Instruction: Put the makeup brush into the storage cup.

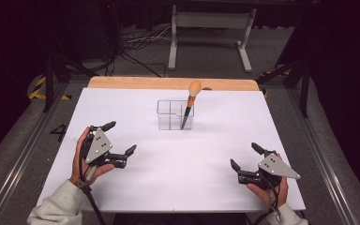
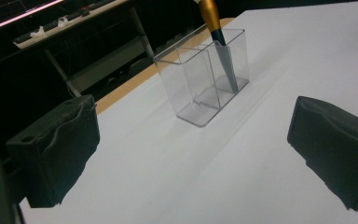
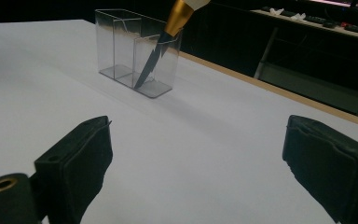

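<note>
Two grippers rest near the front edge of the white table (image 1: 136, 187), and both stand with their jaws wide apart, holding nothing. The left gripper (image 1: 120, 140) sits at the near left, the right gripper (image 1: 244, 156) at the near right, each well apart from the clear holder (image 1: 175, 115) that stands toward the far middle of the table. A makeup brush (image 1: 189, 105) leans in the holder's right compartment, dark handle tip down on the floor of the box, gold collar and pale tuft rising above the rim and tilted to the right.

The brush seems the thing to handle next, and the right gripper looks the better placed for it. A good approach would come in above the rim and close on the gold collar or the handle just below it, not on the soft tuft, which would crush and slip. The holder is light and unfixed, so I would lift along the brush's own lean instead of straight up; otherwise the handle may drag the wall and tip the box. The left gripper could steady the holder's left wall
</note>
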Motion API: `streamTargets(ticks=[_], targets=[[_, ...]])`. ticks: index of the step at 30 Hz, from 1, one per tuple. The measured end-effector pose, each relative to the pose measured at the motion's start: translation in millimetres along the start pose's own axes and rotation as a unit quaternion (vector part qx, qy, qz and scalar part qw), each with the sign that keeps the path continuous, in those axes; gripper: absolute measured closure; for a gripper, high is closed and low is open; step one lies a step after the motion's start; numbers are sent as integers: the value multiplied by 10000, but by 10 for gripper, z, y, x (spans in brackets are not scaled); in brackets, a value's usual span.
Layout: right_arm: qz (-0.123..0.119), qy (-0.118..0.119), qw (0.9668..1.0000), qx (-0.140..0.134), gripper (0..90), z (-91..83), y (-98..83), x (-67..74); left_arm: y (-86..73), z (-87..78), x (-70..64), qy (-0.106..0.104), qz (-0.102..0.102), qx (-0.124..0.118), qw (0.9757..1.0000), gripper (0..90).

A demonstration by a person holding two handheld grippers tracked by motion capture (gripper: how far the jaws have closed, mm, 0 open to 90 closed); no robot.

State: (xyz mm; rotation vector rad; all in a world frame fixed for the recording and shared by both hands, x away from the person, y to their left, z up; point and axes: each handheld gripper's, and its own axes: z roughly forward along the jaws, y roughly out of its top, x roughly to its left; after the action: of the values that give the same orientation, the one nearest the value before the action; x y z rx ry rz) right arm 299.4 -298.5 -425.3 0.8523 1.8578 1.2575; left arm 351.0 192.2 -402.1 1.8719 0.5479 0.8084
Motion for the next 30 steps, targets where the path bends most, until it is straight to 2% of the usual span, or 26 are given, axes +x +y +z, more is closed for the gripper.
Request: streamTargets(ticks=[4, 20, 22, 23, 29, 30], targets=[[-11, -10, 10000, -20, 87, -8, 6, -3, -81, -90, 5, 143, -22, 7, 9999, 36], [-15, -58, 10000, -61, 88, -18, 13, -7, -415, -348, 73, 237, -248, 291, 9990, 21], [-14, -122, 9999, -101, 93, -26, 12, -5, -475, -377, 77, 235, -385, 311, 9985, 21], [-4, -130, 9999, -111, 93, -29, 15, -6, -475, -377, 77, 235, -385, 311, 9985, 20], [-22, -116, 9998, -129, 88, -35, 12, -8, -656, -490, 66, 332, -677, 366, 9965, 14], [-15, -94, 9998, -148, 85, -36, 12, -8, -688, -527, 70, 310, -789, 382, 9957, 13]])
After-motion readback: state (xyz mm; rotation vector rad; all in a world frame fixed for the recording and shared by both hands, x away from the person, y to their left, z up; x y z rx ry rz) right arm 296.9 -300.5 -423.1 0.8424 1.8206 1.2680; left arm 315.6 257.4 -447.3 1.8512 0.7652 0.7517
